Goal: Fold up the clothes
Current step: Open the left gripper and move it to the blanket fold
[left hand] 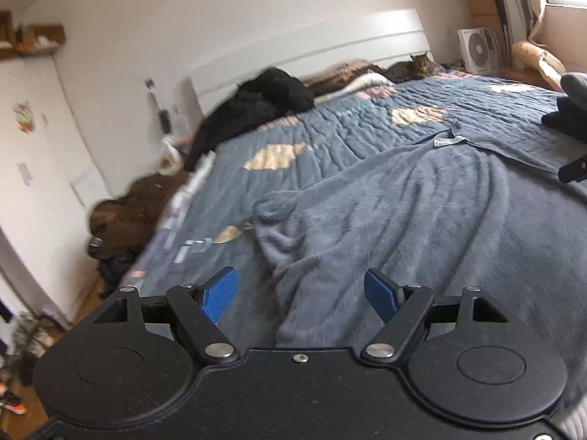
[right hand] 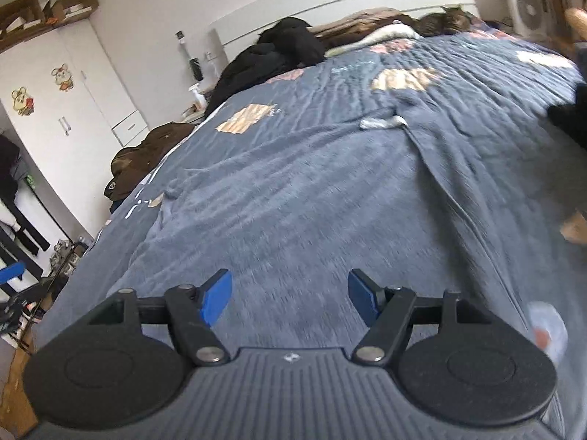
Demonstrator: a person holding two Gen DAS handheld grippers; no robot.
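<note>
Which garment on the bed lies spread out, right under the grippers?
The blue fleece garment, spread flat; the black one and brown one are heaped by the headboard.

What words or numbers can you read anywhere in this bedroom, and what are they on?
None can be read.
The white tag at the collar of the grey fleece garment: too blurred to read.
White marks on the quilt's edge: lines, no readable letters.
Stickers on the wardrobe: cartoon pictures, no words seen.
The small emblem on the right tongs' body: too small to read.

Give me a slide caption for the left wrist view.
Open left tool above a rumpled blue-grey fleece garment spread on the quilted bed.
</note>
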